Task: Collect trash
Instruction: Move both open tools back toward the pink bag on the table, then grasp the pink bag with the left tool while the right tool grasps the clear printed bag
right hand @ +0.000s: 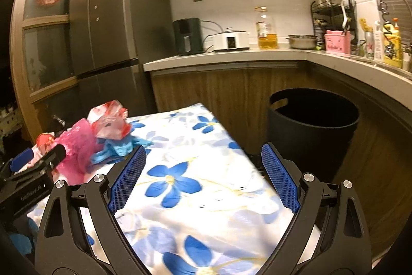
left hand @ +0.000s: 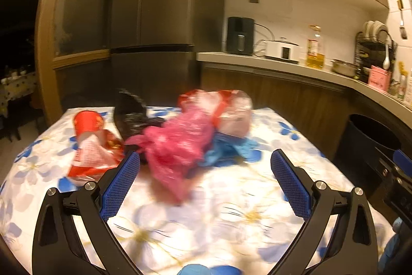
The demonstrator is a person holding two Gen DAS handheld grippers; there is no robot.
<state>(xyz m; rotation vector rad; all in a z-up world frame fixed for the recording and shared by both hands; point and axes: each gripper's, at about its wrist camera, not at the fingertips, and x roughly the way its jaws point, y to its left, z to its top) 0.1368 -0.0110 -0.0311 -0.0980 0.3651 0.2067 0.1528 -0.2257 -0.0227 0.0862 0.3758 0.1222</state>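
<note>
The left gripper (left hand: 203, 166) is spread wide and holds nothing, low over the tabletop (left hand: 231, 210) with its jaws framing the pile of trash just ahead. Nearest, between the blue pads, lies a pink bag (left hand: 177, 146), crumpled and blurred. It looks light, soft and thin — likely to give way under the pads, so a pinch on a bunched fold near its middle should hold better than one on a loose edge. Left of it sits a red wrapper (left hand: 90, 143), flattened and glossy, probably slippery. Behind are a black bag (left hand: 132, 112), a clear and red bag (left hand: 231, 112) and, under that, something blue (left hand: 229, 148) and limp; whether it is a glove or a bag I cannot tell.

The right gripper (right hand: 203, 172) is also open and empty, held over the tabletop's right edge, well apart from the pile and pointing towards the bin (right hand: 312, 125). The bin stands on the floor just beside the tabletop, open-topped, dark inside.

Both grippers are held roughly level, fingers forward. The left one is aimed straight at the pile and seems the one to take the first piece; the right one's view shows it at the left edge, close to the pink bag. None of the trash is in the bin that I can see — the collecting looks barely begun.
</note>
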